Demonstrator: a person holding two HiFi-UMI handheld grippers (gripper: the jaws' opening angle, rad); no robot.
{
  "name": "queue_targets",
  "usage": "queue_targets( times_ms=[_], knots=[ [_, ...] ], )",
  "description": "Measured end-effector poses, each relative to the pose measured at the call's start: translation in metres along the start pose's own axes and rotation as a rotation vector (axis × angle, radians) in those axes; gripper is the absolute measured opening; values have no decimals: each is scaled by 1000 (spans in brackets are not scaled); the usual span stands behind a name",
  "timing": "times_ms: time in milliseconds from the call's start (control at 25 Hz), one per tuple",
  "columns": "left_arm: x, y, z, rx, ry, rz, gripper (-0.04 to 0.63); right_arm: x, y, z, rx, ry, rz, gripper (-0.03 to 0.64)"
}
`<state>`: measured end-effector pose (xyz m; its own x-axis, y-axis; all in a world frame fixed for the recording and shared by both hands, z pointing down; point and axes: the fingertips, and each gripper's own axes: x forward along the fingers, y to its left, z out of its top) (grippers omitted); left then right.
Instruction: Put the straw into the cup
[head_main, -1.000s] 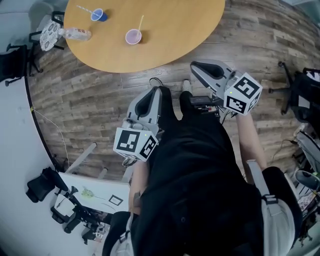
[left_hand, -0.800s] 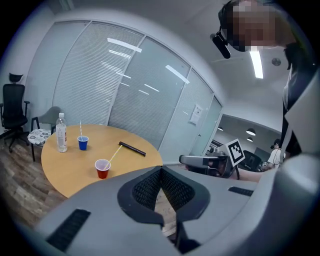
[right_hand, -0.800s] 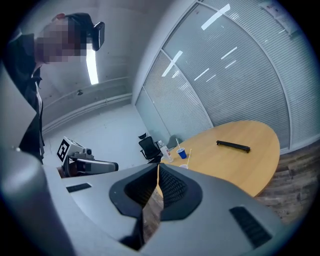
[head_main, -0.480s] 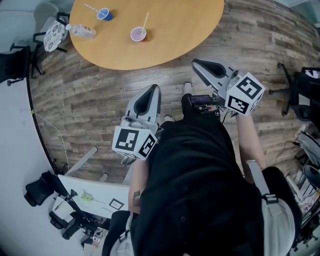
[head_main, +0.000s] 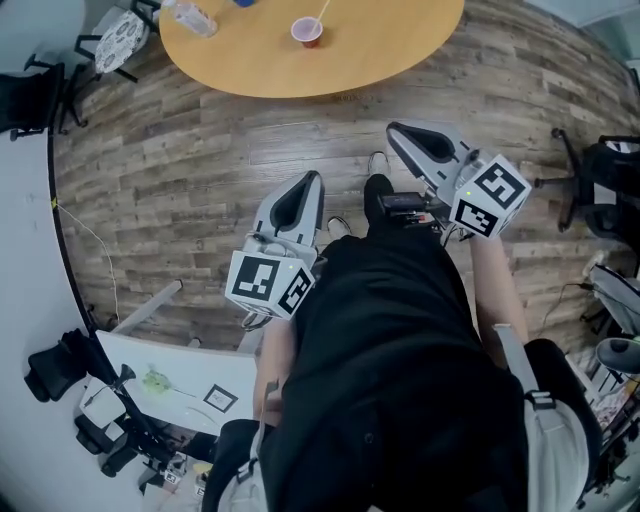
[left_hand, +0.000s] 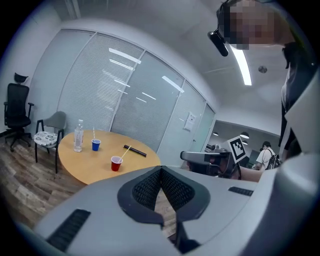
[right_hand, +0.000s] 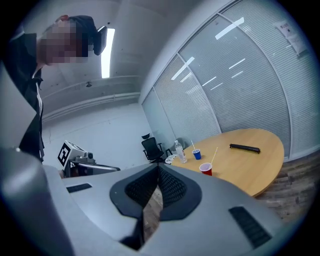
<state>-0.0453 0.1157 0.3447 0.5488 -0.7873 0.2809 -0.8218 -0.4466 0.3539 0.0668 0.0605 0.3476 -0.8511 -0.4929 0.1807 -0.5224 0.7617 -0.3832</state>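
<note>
Round wooden tabletop (head_main: 400, 50) well ahead of us; straw (head_main: 318, 17) stands in red cup (head_main: 306, 35). Left gripper (head_main: 311, 178), right gripper (head_main: 393, 129): jaws closed, empty. We judge task done; best we stay clear, nudge nothing.

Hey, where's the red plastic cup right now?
In the head view, the red plastic cup stands top centre on the round wooden table, a pale straw in it; the small blue cup sits to its left.
</note>
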Motion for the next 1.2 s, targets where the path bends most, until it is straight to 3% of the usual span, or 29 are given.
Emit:
queue_targets(
  times_ms=[600, 1200],
  knots=[
    [-109, -20, -65, -32, 23, -102, 12, -41, 121, -63, 12, 7, -93, 18],
    [-117, -24, -50, 0, -8, -113, 12, -62, 130, -49, -44, -18, -132, 18]
  ],
)
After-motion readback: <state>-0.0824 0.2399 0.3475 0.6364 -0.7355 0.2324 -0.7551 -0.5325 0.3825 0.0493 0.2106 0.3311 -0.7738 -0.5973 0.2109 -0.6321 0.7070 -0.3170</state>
